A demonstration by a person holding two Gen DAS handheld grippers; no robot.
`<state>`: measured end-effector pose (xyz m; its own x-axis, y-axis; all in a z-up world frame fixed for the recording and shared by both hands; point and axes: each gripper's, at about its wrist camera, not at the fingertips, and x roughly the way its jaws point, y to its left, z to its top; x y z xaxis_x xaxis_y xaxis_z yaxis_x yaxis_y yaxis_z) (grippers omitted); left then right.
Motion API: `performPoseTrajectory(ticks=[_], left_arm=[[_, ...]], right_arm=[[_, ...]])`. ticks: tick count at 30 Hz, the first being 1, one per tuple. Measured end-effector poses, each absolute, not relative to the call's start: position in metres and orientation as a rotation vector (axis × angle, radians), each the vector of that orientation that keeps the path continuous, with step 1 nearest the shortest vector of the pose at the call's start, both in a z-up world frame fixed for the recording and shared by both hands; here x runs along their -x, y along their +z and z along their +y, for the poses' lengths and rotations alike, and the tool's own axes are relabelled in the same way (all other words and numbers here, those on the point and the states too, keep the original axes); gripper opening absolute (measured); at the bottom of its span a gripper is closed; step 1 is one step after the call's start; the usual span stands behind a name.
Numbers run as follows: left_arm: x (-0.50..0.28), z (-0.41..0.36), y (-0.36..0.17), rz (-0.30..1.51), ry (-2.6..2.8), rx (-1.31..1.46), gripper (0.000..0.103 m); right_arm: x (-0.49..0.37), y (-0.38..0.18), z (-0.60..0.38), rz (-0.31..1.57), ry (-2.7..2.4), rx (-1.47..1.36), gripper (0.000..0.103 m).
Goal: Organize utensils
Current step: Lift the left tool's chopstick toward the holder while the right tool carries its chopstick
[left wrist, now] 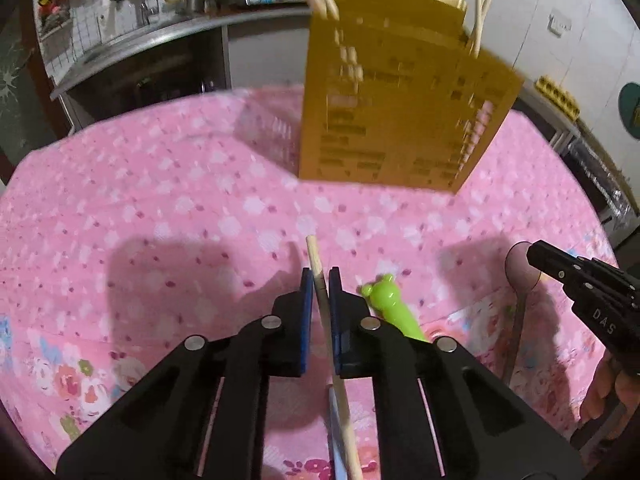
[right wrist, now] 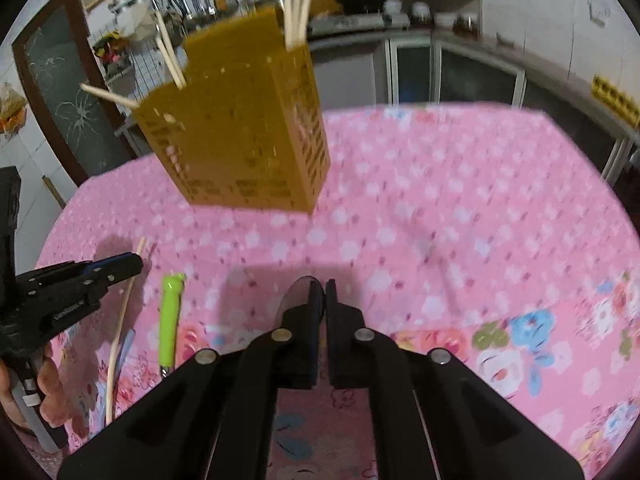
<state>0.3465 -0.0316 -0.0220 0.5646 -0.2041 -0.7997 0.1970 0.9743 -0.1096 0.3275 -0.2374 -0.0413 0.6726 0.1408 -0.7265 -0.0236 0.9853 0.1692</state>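
- The left gripper (left wrist: 320, 280) has its blue pads pinched on a wooden chopstick (left wrist: 318, 268). The stick runs between the jaws, with its tip poking out past the fingertips and the rest trailing back under the gripper.
- From the right side you can see that same chopstick (right wrist: 120, 328) slanting down across the pink cloth (right wrist: 440, 220) below the left gripper (right wrist: 134, 260), so only part of it is up off the table, far as I can tell.
- The right gripper (right wrist: 324, 292) is pressed together on a metal spoon (right wrist: 298, 292). The bowl peeks out just left of the jaws. In the left view the spoon (left wrist: 520, 268) has its bowl at the gripper tips (left wrist: 534, 254) and the handle hanging down toward the cloth.
- A green-handled utensil (left wrist: 390, 306) with a little bear-ear end lies flat on the cloth between the two grippers, just right of the left one. Nobody's touching it.
- The yellow holder (left wrist: 400, 112) stands upright at the far side of the table, well apart from both grippers, with several chopsticks (right wrist: 298, 4) already sticking out the top.
- There's a kitchen counter (left wrist: 160, 36) behind it. Everything's pretty blurry back there.
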Motion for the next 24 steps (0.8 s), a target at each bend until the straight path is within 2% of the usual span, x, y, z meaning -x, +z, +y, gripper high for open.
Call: performPoseTrajectory(ticks=[15,24], left_arm=[[-0.305,-0.020,0.056,0.586,-0.190,0.012,0.006],[-0.293,-0.020,0.074,0.476,-0.184,-0.005,0.006]], right_arm=[[-0.284,0.036,-0.223,0.428,0.045,0.114,0.003],[-0.269,0.046,-0.220,0.330,0.067,0.139,0.003]])
